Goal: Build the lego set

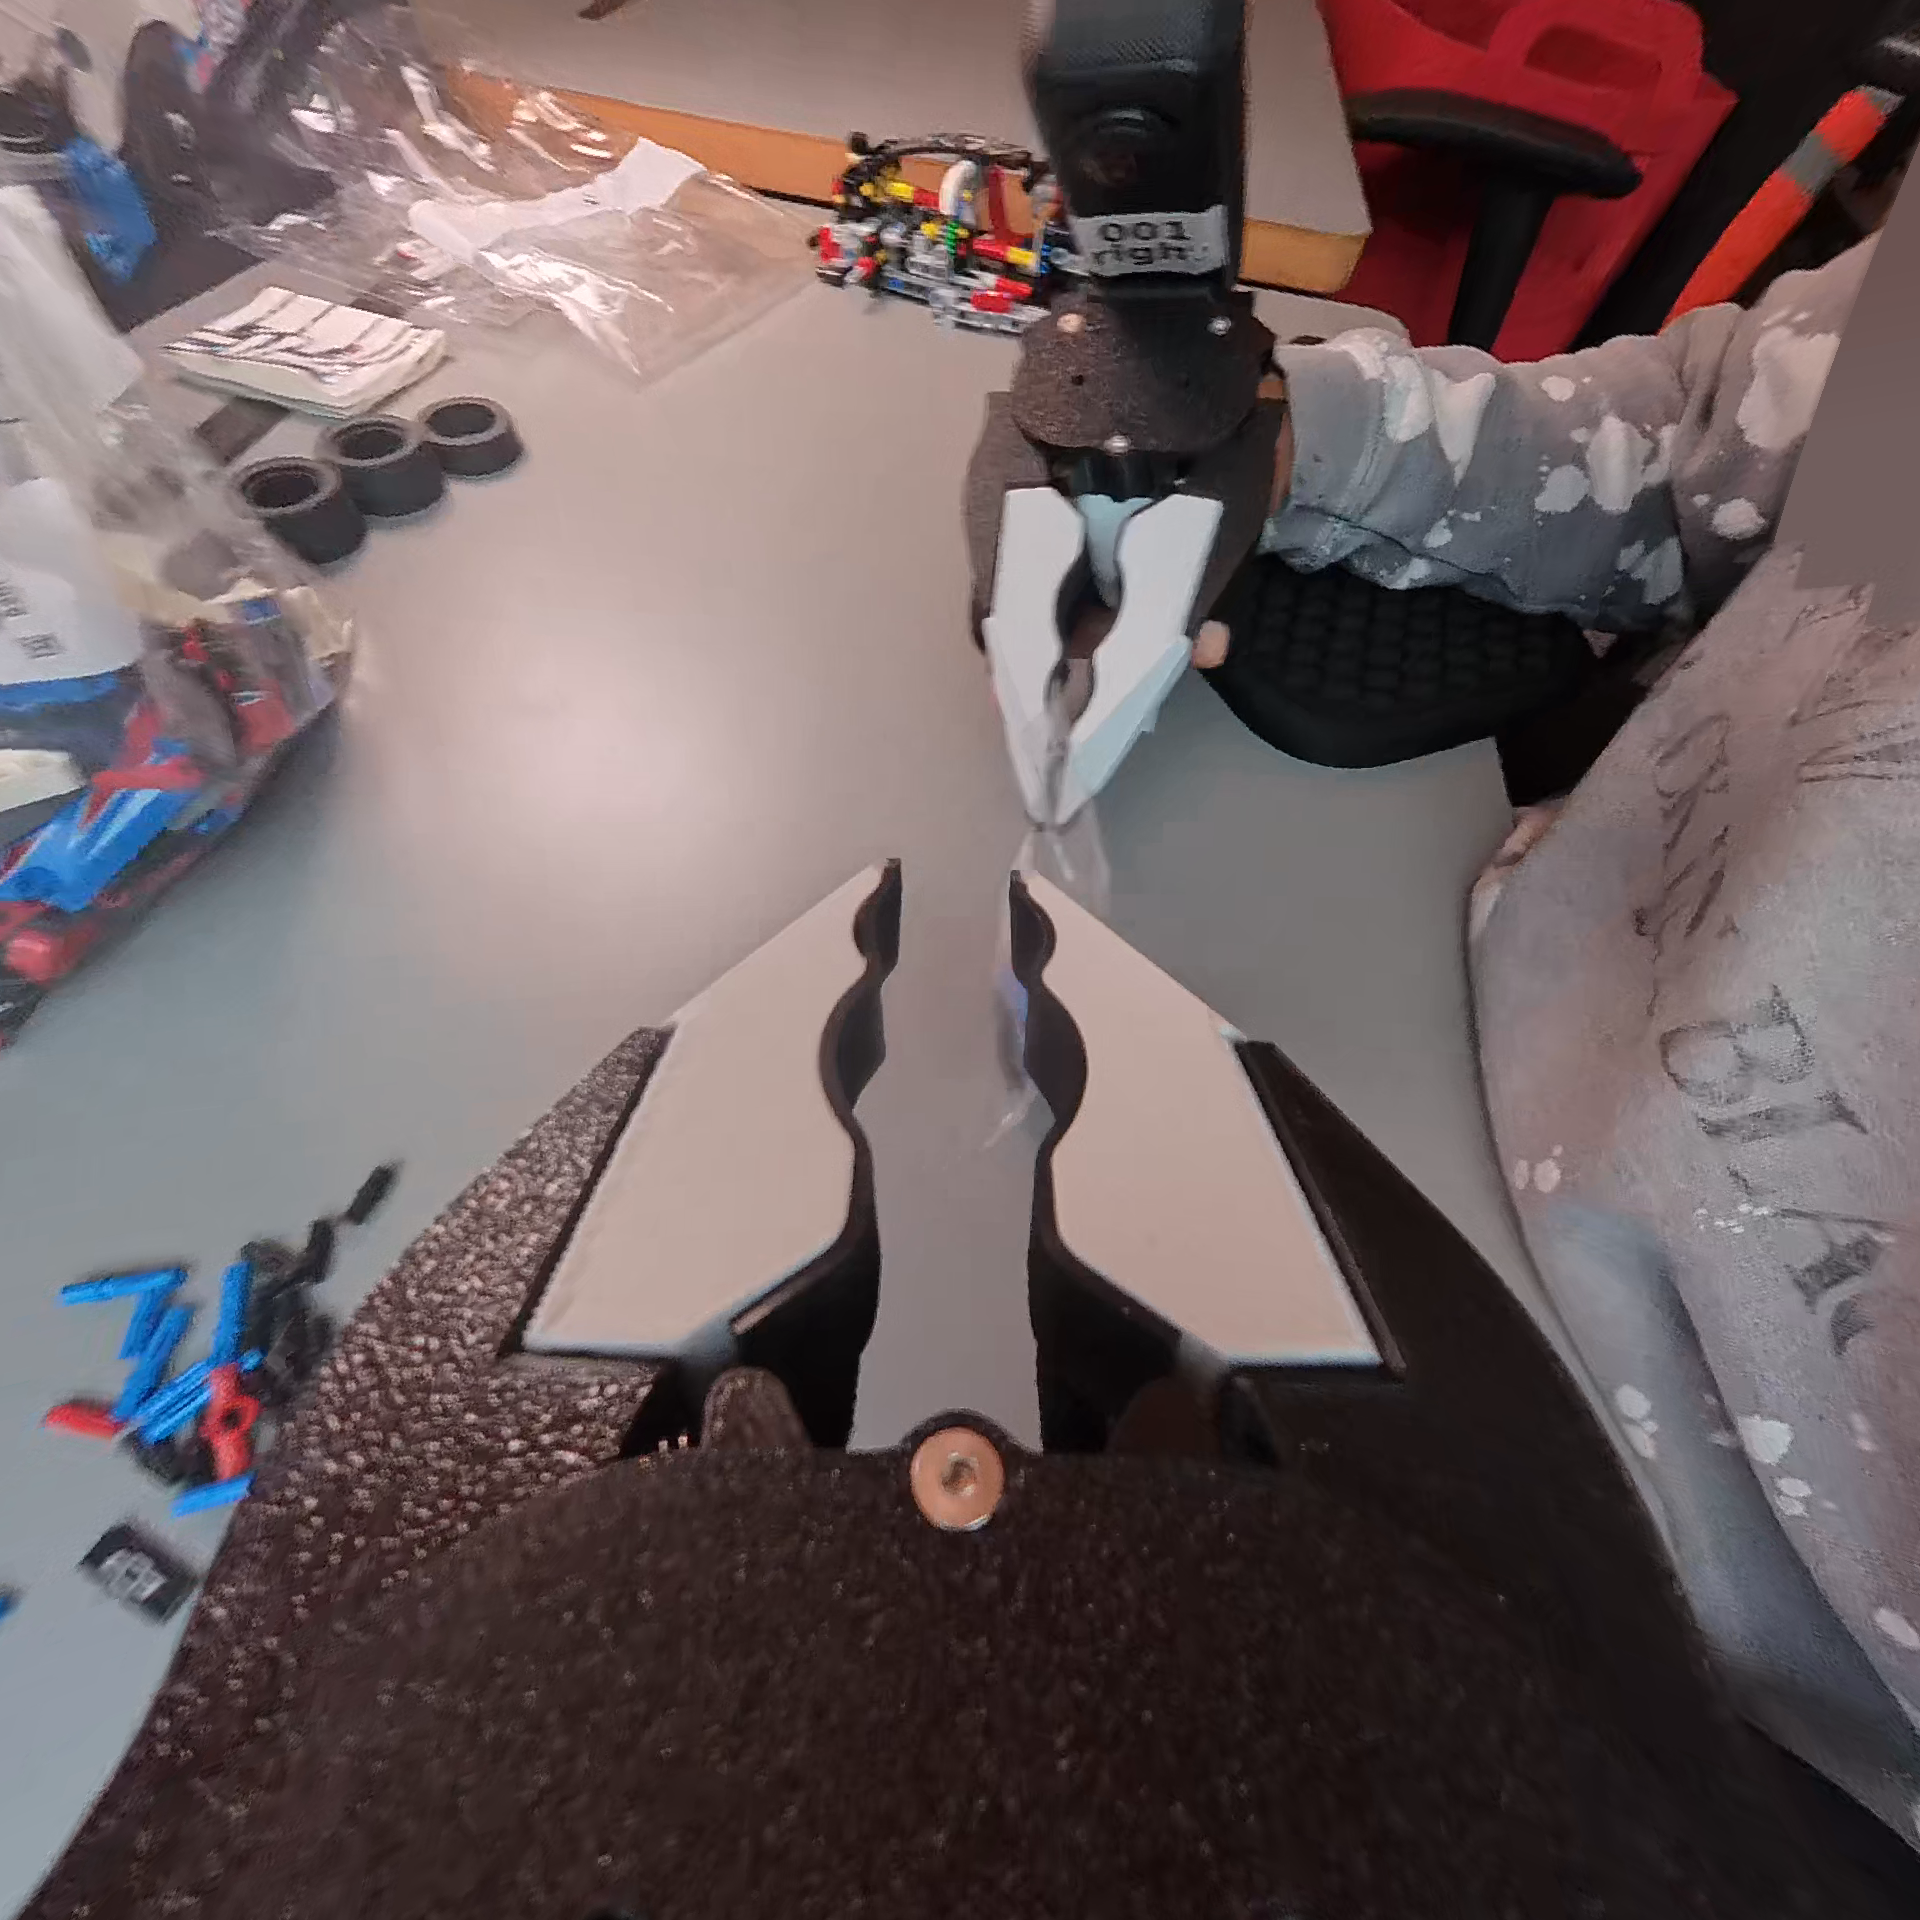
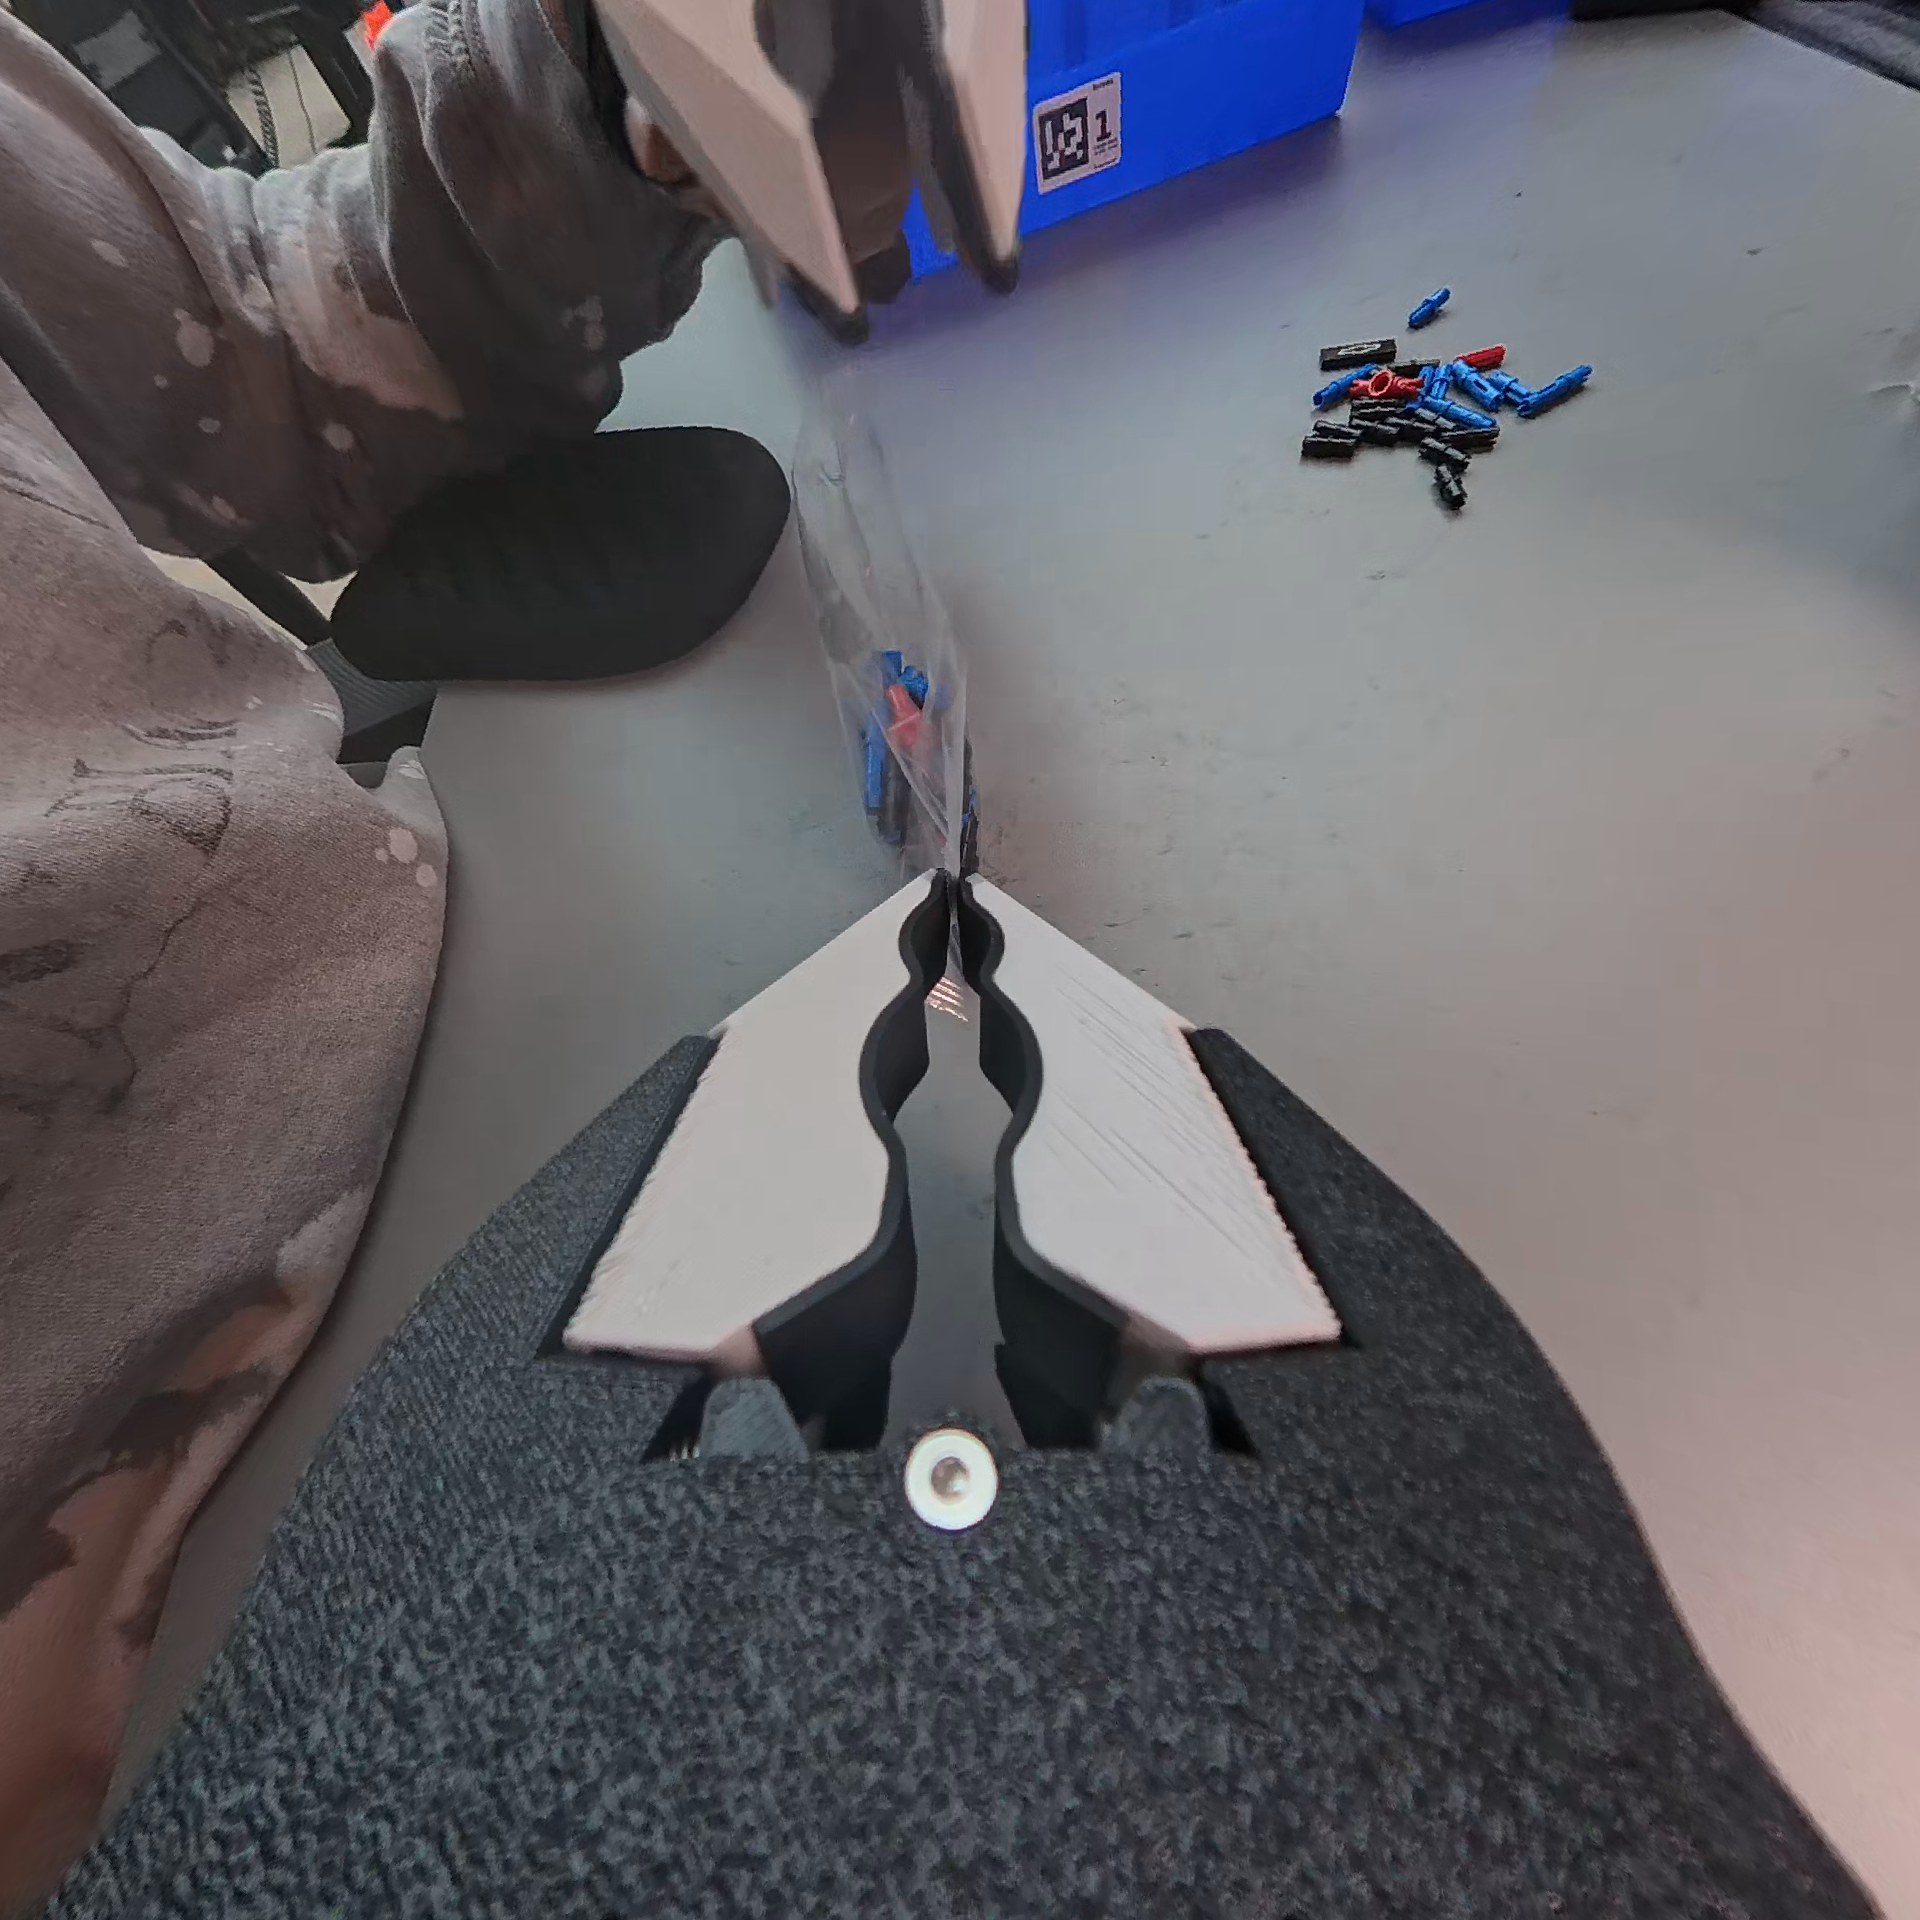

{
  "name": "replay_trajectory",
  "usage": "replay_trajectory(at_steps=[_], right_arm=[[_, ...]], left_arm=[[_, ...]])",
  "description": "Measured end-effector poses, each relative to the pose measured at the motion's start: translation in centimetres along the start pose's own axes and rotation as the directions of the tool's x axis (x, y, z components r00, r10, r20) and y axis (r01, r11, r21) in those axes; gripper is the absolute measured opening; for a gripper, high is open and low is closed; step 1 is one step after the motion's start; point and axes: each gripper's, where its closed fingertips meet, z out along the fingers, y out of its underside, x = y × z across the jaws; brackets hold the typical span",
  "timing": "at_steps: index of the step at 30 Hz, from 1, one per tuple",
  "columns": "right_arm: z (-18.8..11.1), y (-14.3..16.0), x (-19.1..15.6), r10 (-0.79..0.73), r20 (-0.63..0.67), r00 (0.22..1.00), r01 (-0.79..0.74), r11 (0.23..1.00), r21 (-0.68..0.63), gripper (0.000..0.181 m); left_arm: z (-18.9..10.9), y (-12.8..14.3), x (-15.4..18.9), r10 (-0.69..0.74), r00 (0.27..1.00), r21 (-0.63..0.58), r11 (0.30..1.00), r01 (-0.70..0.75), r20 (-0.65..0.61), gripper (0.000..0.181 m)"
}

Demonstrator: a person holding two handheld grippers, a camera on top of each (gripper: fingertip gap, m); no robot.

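Right gripper (image 2: 951,883): its tips were pinched together on the edge of a small clear plastic bag (image 2: 894,665), which stretched away from them above the grey table (image 2: 1351,831).
Left gripper (image 1: 954,883): its fingers stood narrowly apart with nothing clamped between them; the loose end of the bag lay along the inner face of one finger, and it could not be told whether it touched.
Bag contents: a few blue, red and black pins (image 2: 899,727) were bunched in the bag, near the right gripper's tips.
Loose pieces: a small heap of blue, black and red pins (image 2: 1423,400) lay on the table, well apart from the bag, near a blue bin (image 2: 1195,83).
Elsewhere: a part-built model (image 1: 935,244) sat at the far table edge, with three black tyres (image 1: 379,473) and empty bags (image 1: 540,208) off to the side.
Handling: the bag looked very light, limp and slippery; the film would probably stretch or slide out of a shallow pinch.
Where to grip: likely best on flat, empty film close to an edge, clear of the pins, with each gripper on an opposite side to pull it open.
Risk: the pins would probably scatter and roll if the bag gave way suddenly.
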Motion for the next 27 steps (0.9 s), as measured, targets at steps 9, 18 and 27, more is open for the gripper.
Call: replay_trajectory(at_steps=[9,18,27], right_arm=[[0.1,0.1,-0.2,-0.006,0.009,1.000,0.006,1.000,-0.006,0.001],[0.0,0.1,-0.2,-0.005,0.013,1.000,0.005,1.000,-0.006,0.001],[0.1,0.2,-0.3,-0.011,0.014,1.000,0.011,1.000,-0.010,0.001]], left_arm=[[-8.6,11.5,-16.9,-0.333,0.678,0.012,0.902,0.432,0.655,0.026],[-6.9,14.2,-17.7,-0.279,0.697,-0.113,0.881,0.459,0.660,0.009],[-6.8,7.2,-13.6,-0.301,0.843,0.060,0.950,0.307,0.446,0.007]])
